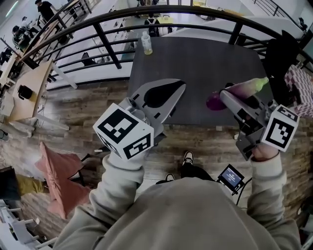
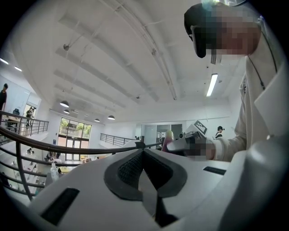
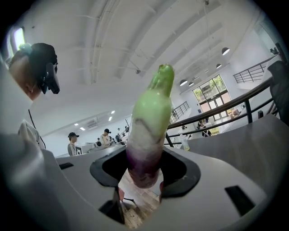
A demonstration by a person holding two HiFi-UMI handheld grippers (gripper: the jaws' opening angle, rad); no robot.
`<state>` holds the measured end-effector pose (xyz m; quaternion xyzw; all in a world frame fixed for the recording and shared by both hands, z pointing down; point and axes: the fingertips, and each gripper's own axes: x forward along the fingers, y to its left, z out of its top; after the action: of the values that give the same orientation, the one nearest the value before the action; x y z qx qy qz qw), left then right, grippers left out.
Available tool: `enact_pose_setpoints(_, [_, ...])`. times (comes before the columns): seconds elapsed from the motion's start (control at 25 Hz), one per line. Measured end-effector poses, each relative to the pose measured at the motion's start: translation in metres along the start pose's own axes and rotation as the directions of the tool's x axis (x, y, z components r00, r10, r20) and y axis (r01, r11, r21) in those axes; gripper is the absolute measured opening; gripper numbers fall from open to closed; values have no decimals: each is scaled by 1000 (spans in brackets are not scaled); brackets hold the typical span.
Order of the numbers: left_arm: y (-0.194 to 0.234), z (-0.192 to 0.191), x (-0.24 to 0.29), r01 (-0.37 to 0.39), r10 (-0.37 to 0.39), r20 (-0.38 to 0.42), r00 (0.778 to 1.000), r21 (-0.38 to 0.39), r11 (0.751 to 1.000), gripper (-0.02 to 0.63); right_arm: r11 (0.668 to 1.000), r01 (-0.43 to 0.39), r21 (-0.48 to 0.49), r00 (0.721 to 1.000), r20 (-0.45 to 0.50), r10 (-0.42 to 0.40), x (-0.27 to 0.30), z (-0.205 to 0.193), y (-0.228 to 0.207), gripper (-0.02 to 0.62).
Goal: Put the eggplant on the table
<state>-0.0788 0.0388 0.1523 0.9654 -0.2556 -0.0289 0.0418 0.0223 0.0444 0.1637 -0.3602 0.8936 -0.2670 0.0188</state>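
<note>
In the head view my right gripper (image 1: 226, 96) is shut on the eggplant (image 1: 239, 90) near its purple end, and the pale green stem end points right. It hangs over the near right part of the dark grey table (image 1: 195, 63). The right gripper view shows the eggplant (image 3: 146, 131) standing upright between the jaws of that gripper (image 3: 143, 169), purple end down. My left gripper (image 1: 178, 88) is over the table's near left part, its jaws together with nothing in them. The left gripper view shows that gripper (image 2: 143, 151) level, with the eggplant (image 2: 169, 137) small in the distance.
A clear plastic bottle (image 1: 146, 44) stands at the table's far left. A curved black railing (image 1: 146, 14) runs behind the table. A dark chair (image 1: 283, 56) and a checked cloth (image 1: 299, 88) are at the right. On the wooden floor lies a pink cloth (image 1: 54, 176).
</note>
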Motion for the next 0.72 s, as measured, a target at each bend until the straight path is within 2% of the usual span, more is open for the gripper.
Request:
enact_pose_setpoints(0.12, [2,4,9,2,-2,8,1000,1,1000,2,1000,-5,-2,1000,3,5,2,6,-6,216])
enact_pose_setpoints(0.36, [31,16,79,-10,10,6,1000,1,1000,2,1000,-23,4,1000,9,23,7,57,-67,216])
enact_pose_setpoints(0.72, [59,15,150,-1,1,15,1000,10,1000,2,999,-40,2,999,17,40,15,86,-133,216])
